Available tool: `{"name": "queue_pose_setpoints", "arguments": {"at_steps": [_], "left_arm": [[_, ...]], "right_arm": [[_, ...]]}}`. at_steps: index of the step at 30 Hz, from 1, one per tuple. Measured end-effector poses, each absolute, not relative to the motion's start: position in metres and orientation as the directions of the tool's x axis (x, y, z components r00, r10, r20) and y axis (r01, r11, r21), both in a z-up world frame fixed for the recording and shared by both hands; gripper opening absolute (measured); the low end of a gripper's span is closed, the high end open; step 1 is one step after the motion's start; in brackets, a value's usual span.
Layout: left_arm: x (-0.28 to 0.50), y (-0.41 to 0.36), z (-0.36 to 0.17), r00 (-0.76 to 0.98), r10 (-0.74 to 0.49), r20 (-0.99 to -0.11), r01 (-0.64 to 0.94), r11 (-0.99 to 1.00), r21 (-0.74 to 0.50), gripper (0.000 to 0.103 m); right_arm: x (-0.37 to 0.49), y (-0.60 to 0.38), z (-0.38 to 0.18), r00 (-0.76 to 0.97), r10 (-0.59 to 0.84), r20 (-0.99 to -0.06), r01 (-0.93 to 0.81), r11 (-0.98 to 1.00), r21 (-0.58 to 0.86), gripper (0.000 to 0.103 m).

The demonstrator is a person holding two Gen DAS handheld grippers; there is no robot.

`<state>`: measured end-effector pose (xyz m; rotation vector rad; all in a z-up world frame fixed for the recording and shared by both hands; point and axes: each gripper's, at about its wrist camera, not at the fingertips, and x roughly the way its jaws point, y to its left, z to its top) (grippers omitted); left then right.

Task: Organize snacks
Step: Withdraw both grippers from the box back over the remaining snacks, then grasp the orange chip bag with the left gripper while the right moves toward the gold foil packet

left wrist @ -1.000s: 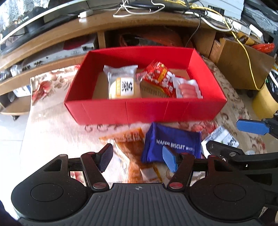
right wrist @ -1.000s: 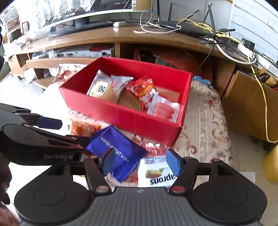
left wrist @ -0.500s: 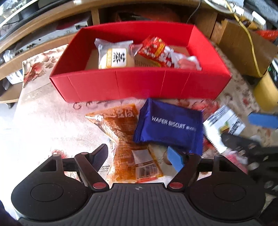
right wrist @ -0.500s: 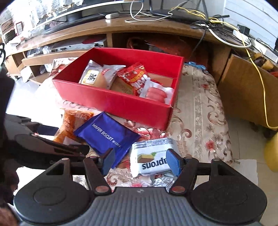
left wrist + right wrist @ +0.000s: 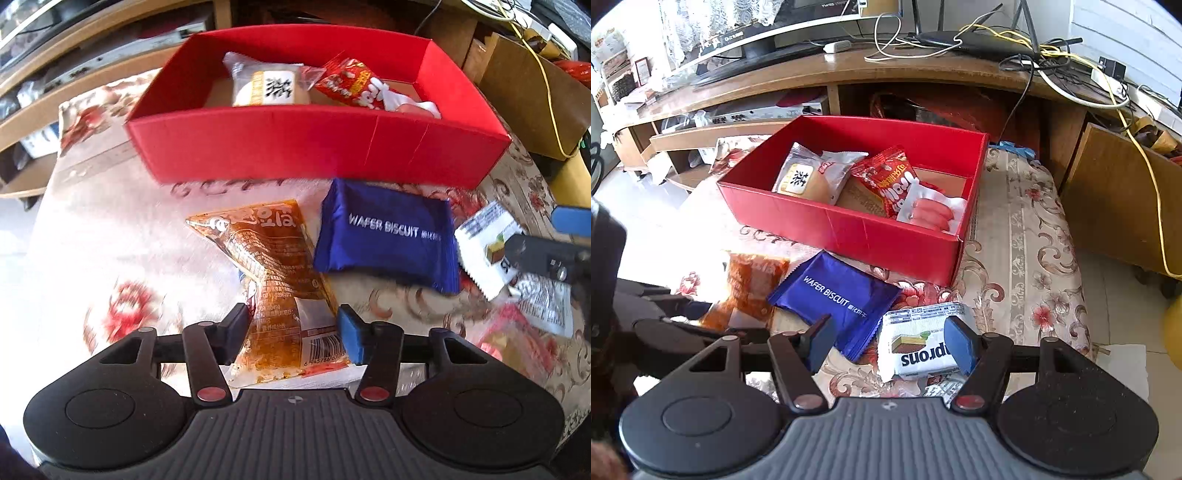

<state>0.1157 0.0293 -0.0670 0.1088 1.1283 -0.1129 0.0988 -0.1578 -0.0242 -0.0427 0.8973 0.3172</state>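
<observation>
A red box (image 5: 317, 147) (image 5: 849, 229) stands on the floral cloth with a bread pack (image 5: 809, 177), a red snack bag (image 5: 890, 177) and a sausage pack (image 5: 931, 210) inside. In front of it lie an orange sauce snack pack (image 5: 273, 269), a blue wafer biscuit pack (image 5: 384, 236) (image 5: 834, 291) and a white wafer pack (image 5: 919, 347) (image 5: 484, 243). My left gripper (image 5: 291, 332) is open, its fingers on either side of the orange pack's lower end. My right gripper (image 5: 892, 343) is open, low over the white pack and the blue pack's edge.
More small wrappers (image 5: 535, 306) lie at the right of the cloth. A wooden TV cabinet (image 5: 849, 74) with cables stands behind the box. A brown cabinet (image 5: 1115, 199) stands to the right. Tiled floor (image 5: 1115, 369) lies beyond the cloth's right edge.
Both grippers have moved down and forward toward the loose packs. My left gripper now straddles the orange pack. My right gripper now hovers at the white wafer pack.
</observation>
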Motion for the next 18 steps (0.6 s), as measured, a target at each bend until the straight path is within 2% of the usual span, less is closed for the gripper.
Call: {"name": "queue_pose_setpoints", "arguments": {"at_steps": [6, 11, 13, 14, 15, 18], "left_arm": [[0.089, 0.036, -0.063, 0.413, -0.049, -0.909, 0.161, 0.987, 0.02, 0.052], [0.079, 0.044, -0.06, 0.41, -0.051, -0.911, 0.145, 0.989, 0.009, 0.055], [0.081, 0.041, -0.059, 0.419, -0.042, -0.907, 0.143, 0.99, 0.02, 0.069], [0.084, 0.038, -0.06, 0.423, -0.032, -0.906, 0.138, 0.99, 0.029, 0.083], [0.086, 0.036, -0.062, 0.426, -0.02, -0.905, 0.132, 0.99, 0.041, 0.086], [0.092, 0.03, -0.075, 0.405, 0.002, -0.914, 0.135, 0.989, 0.062, 0.085]], "right_arm": [[0.091, -0.163, -0.02, 0.587, 0.276, -0.761, -0.296, 0.948, 0.115, 0.058], [0.087, -0.161, -0.02, 0.579, 0.293, -0.761, -0.311, 0.942, 0.126, 0.058], [0.086, -0.159, -0.018, 0.579, 0.301, -0.758, -0.322, 0.938, 0.127, 0.058], [0.085, -0.158, -0.018, 0.579, 0.304, -0.756, -0.326, 0.937, 0.127, 0.058], [0.084, -0.157, -0.018, 0.579, 0.306, -0.755, -0.33, 0.936, 0.126, 0.058], [0.082, -0.157, -0.018, 0.576, 0.308, -0.757, -0.334, 0.934, 0.126, 0.058]]}}
